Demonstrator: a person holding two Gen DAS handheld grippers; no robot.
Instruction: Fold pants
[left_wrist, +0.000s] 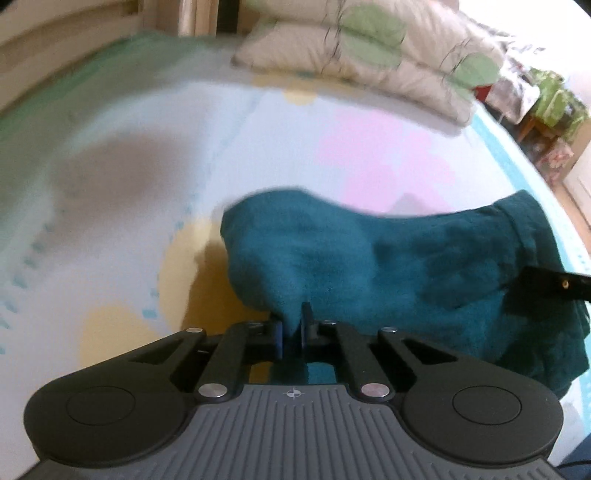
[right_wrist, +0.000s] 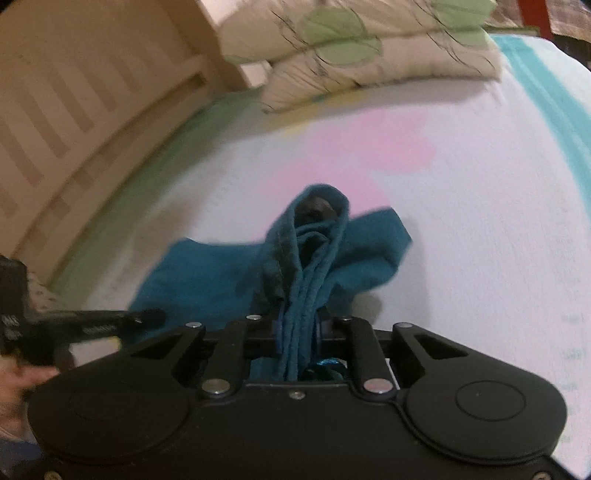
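Teal pants lie bunched on a pastel bedsheet. My left gripper is shut on a pinch of the teal cloth at its near edge, which rises in a peak between the blue pads. In the right wrist view, my right gripper is shut on a thick bundle of the pants, several folded layers standing up between its fingers. The rest of the cloth hangs down to the sheet on both sides. The right gripper's tip shows at the right edge of the left wrist view; the left gripper's body shows at the left of the right wrist view.
Stacked leaf-print pillows lie at the far end of the bed. A slatted wooden bed frame runs along the left side. Cluttered furniture stands beyond the bed's right edge. A hand holds the left gripper.
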